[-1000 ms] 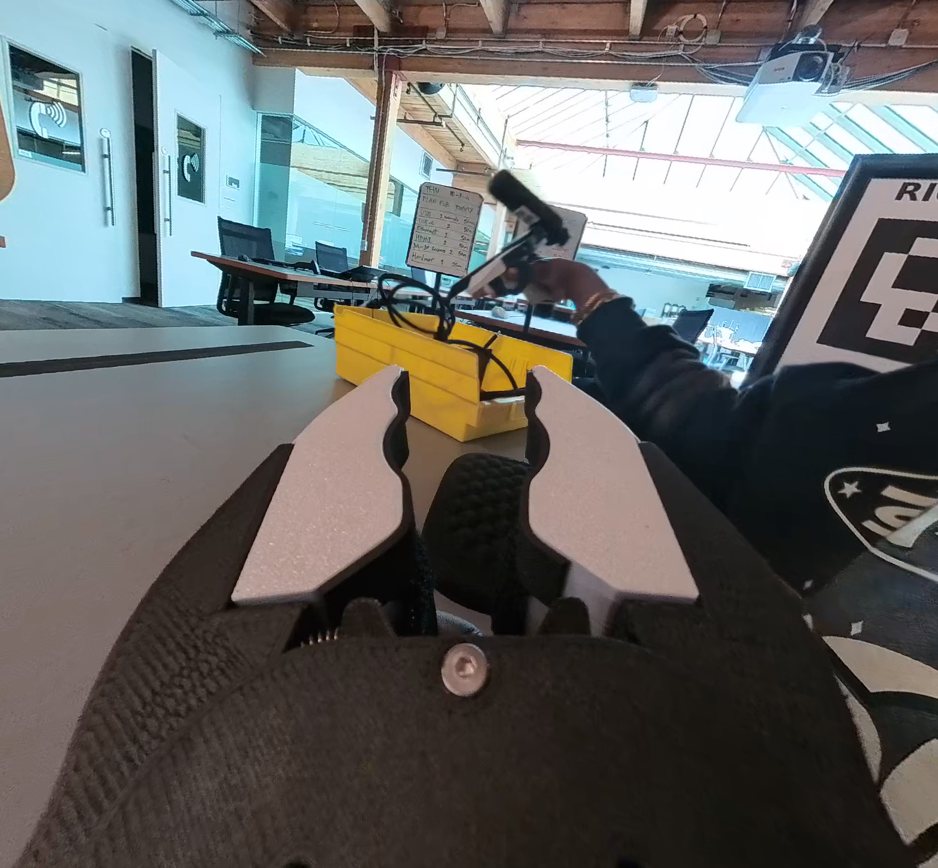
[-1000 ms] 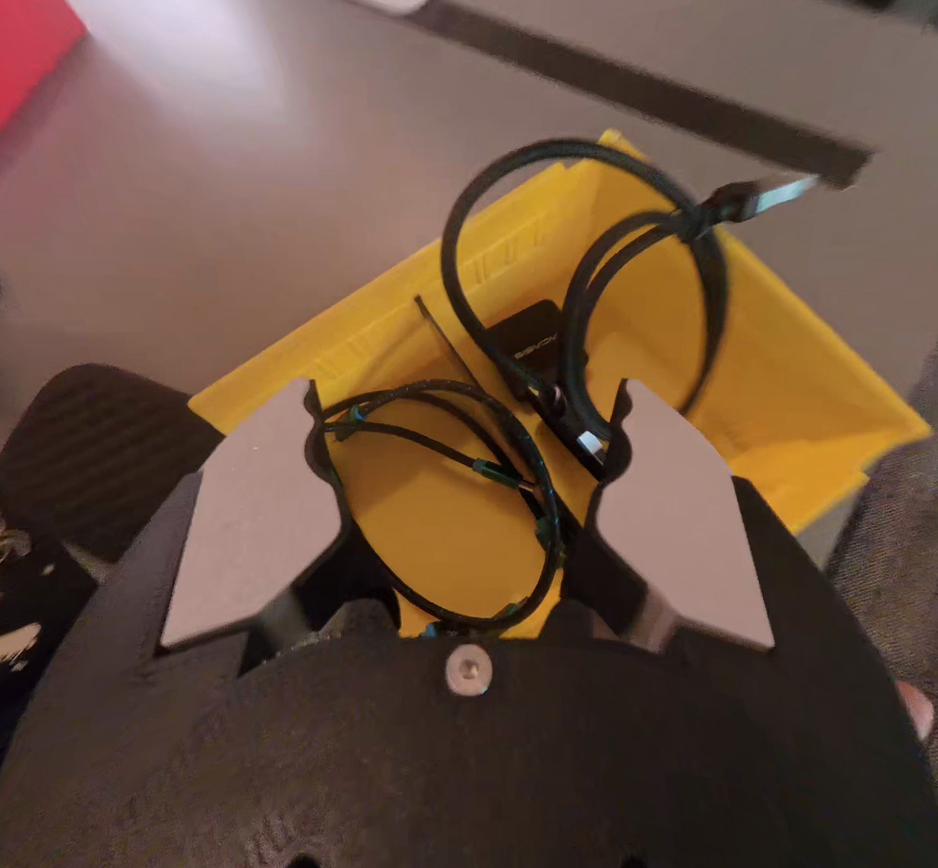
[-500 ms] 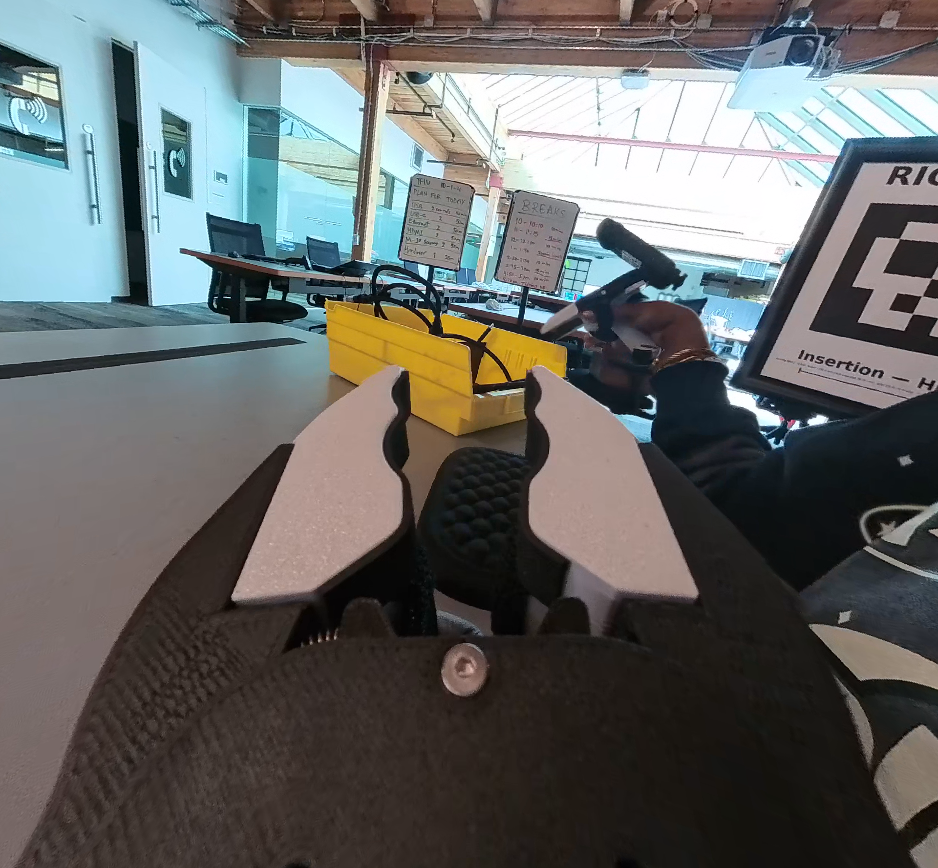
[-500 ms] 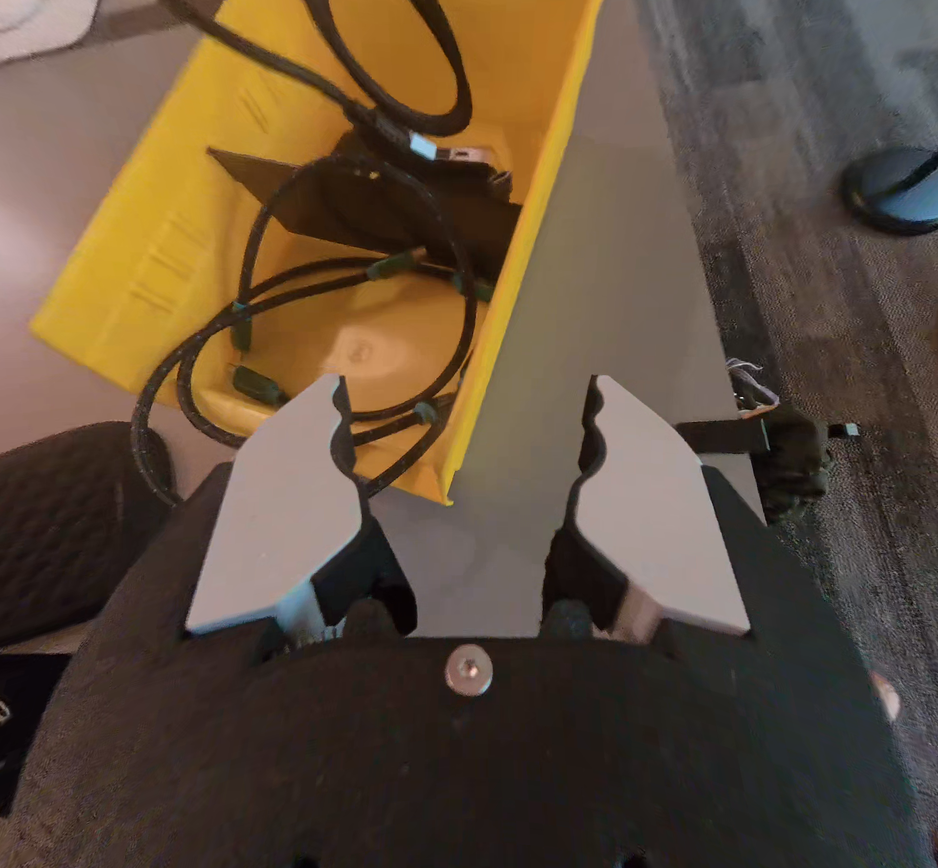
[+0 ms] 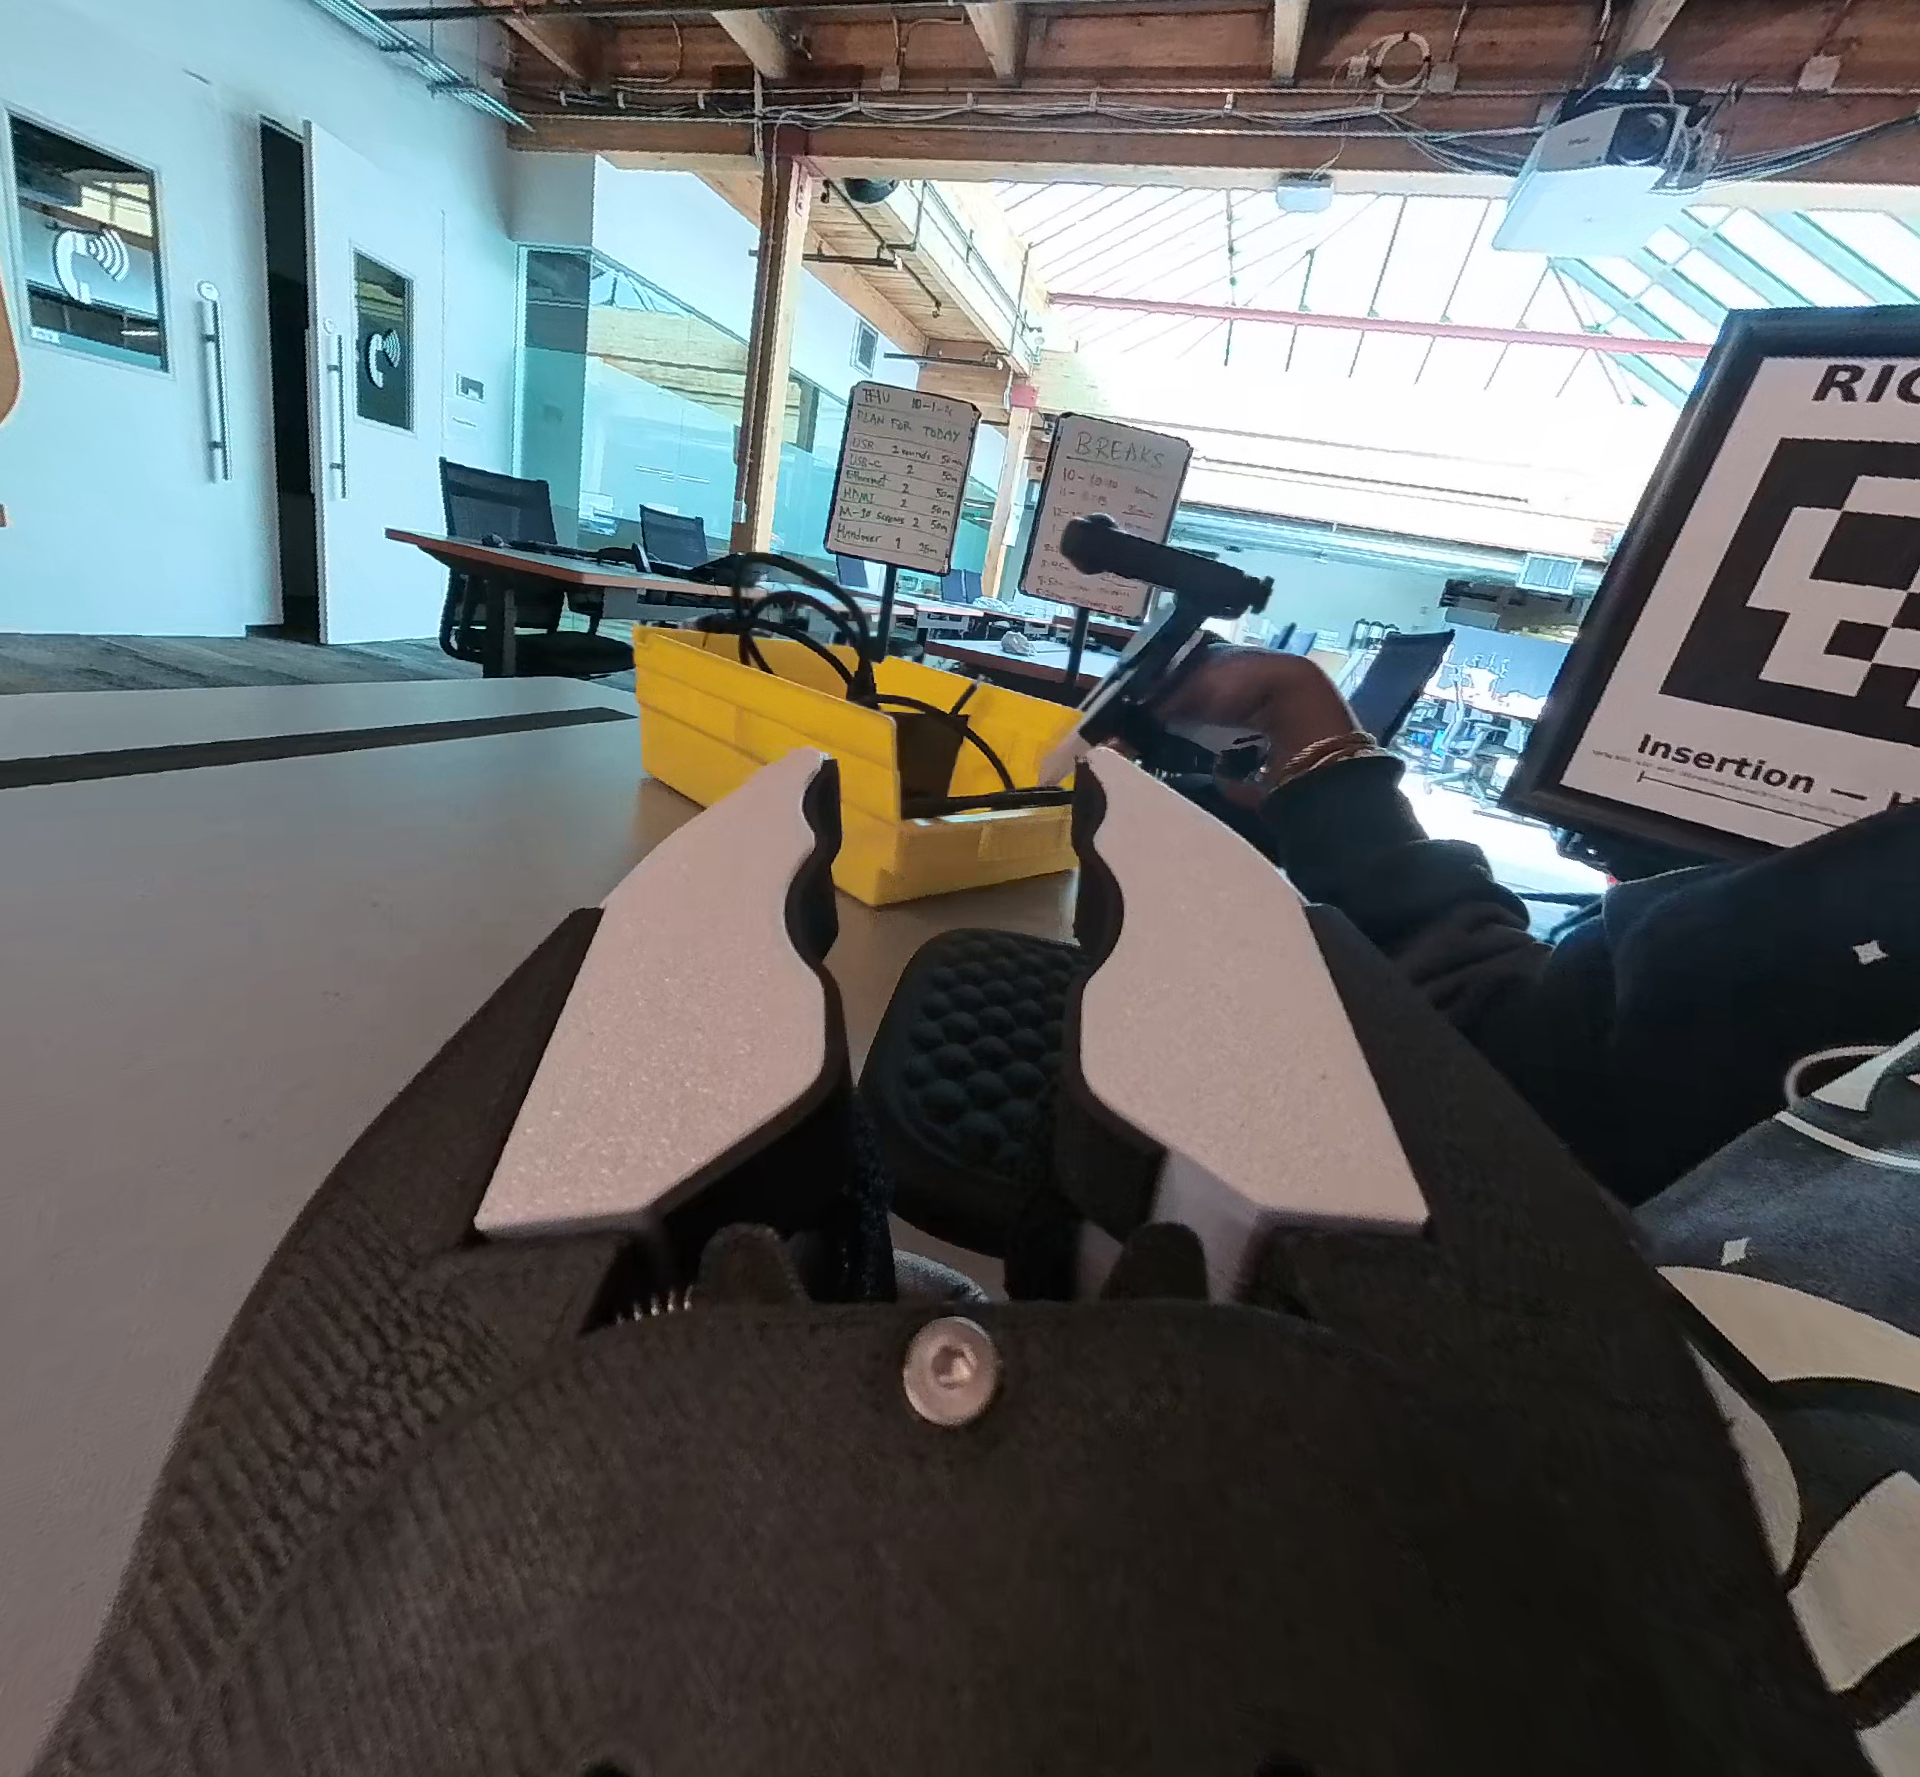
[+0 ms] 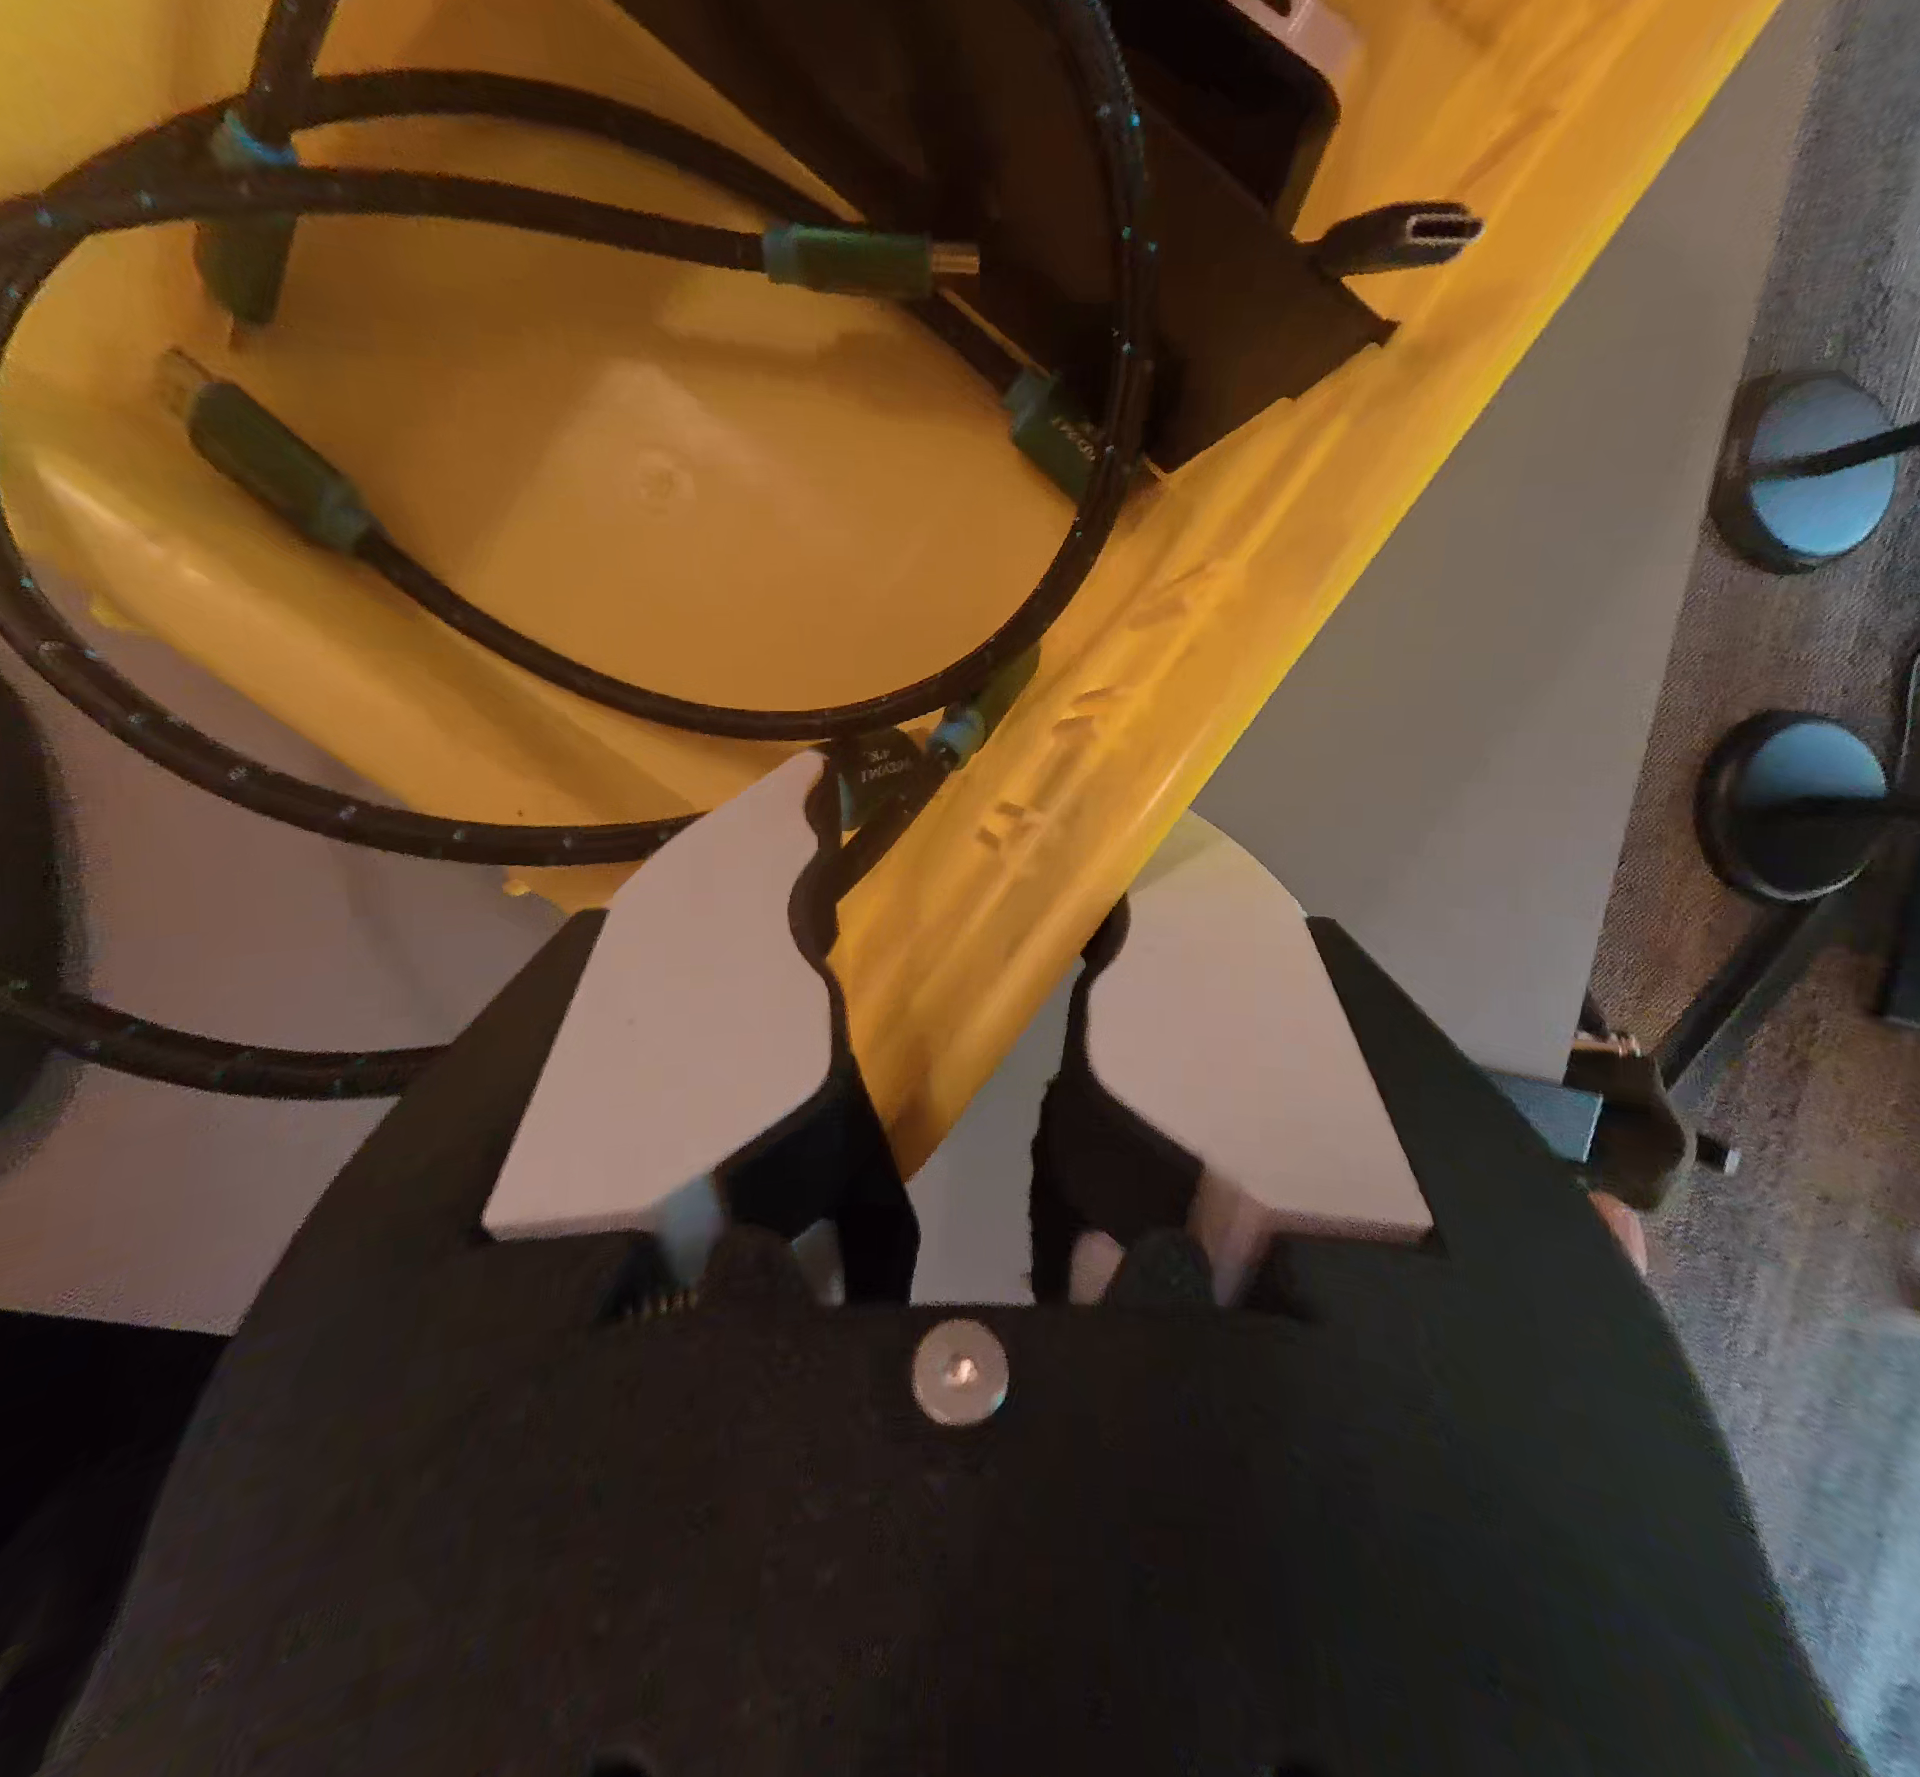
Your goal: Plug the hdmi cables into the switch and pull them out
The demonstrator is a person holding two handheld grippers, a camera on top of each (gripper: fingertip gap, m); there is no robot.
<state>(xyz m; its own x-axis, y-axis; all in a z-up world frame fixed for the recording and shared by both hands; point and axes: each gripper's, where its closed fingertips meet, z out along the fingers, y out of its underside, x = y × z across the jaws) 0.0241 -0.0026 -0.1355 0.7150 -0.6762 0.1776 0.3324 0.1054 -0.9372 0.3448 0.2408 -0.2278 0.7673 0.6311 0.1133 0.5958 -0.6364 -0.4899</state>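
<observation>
Yellow plastic bin (image 6: pixel 1195 647), on grey table (image 6: pixel 1455 584); holds braided black HDMI cables with green-collared plugs (image 6: pixel 842 257) coiled loose, none plugged in, and a black box, likely the switch (image 6: pixel 1236 138), at the far end.
Right gripper (image 6: pixel 966 844): jaws part-open, straddling the bin's side wall, gripping nothing; to draw the bin well, close squarely on the wall, clear of the nearest plug (image 6: pixel 883 771).
Left gripper (image 5: pixel 951 771): jaws part-open, empty, low over the table, well short of the bin (image 5: pixel 758 719).
</observation>
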